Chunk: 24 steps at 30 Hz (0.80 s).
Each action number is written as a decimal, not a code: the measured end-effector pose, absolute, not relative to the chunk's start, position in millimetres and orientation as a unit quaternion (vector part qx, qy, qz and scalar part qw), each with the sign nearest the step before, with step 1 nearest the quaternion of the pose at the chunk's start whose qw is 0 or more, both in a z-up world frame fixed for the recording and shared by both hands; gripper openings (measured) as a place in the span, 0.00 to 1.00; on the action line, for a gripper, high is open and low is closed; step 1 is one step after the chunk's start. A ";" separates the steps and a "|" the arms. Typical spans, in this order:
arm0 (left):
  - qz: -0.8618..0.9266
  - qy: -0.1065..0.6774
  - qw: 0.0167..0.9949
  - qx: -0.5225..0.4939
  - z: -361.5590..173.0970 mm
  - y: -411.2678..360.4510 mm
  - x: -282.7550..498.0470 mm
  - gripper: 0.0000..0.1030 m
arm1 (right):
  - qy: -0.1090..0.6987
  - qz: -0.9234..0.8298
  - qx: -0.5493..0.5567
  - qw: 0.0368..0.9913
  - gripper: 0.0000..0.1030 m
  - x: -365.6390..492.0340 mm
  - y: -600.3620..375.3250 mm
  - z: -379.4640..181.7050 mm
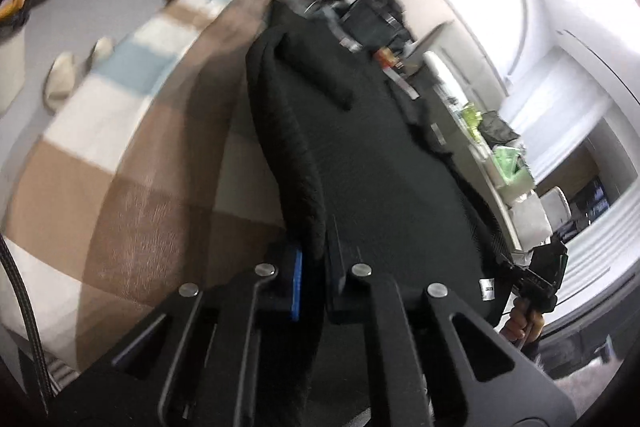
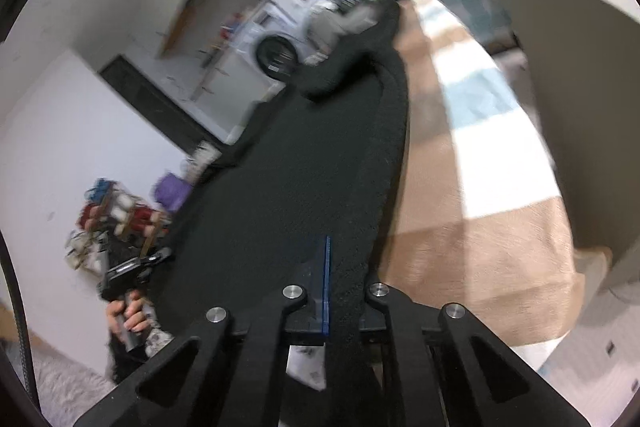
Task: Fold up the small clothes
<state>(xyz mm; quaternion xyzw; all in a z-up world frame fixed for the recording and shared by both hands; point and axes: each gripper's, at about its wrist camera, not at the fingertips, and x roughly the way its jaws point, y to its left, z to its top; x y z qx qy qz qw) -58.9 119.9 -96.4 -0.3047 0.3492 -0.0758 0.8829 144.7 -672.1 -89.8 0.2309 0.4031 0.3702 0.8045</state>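
Note:
A black knitted garment (image 1: pixel 372 155) is stretched in the air between both grippers, above a bed with a checked blanket (image 1: pixel 132 163). My left gripper (image 1: pixel 314 267) is shut on the garment's thick rolled edge, which runs away from the jaws. In the right wrist view my right gripper (image 2: pixel 346 291) is shut on the opposite edge of the same black garment (image 2: pixel 304 163). Each view shows the other gripper held in a hand at the far corner of the cloth: the right gripper (image 1: pixel 536 283) and the left gripper (image 2: pixel 128 275).
The brown, white and blue checked blanket (image 2: pixel 480 187) lies below the cloth. A washing machine (image 2: pixel 276 51) stands by the white wall. A cluttered ledge (image 1: pixel 496 155) with green packets runs along the bed. Slippers (image 1: pixel 64 75) sit on the floor.

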 end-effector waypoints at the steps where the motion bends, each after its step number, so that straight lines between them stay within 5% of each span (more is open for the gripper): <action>1: -0.088 0.336 0.888 -0.302 -89.5 118.8 -63.5 0.05 | 0.389 0.387 0.243 0.800 0.04 140.3 -676.3 -85.2; 9: -0.175 0.250 0.912 -0.276 -46.5 103.3 -98.1 0.05 | 0.316 0.476 0.348 0.743 0.04 114.8 -717.4 -74.9; 24: -0.131 0.208 0.907 -0.341 -18.3 157.5 -55.1 0.05 | 0.304 0.409 0.319 0.799 0.04 158.3 -697.3 -23.9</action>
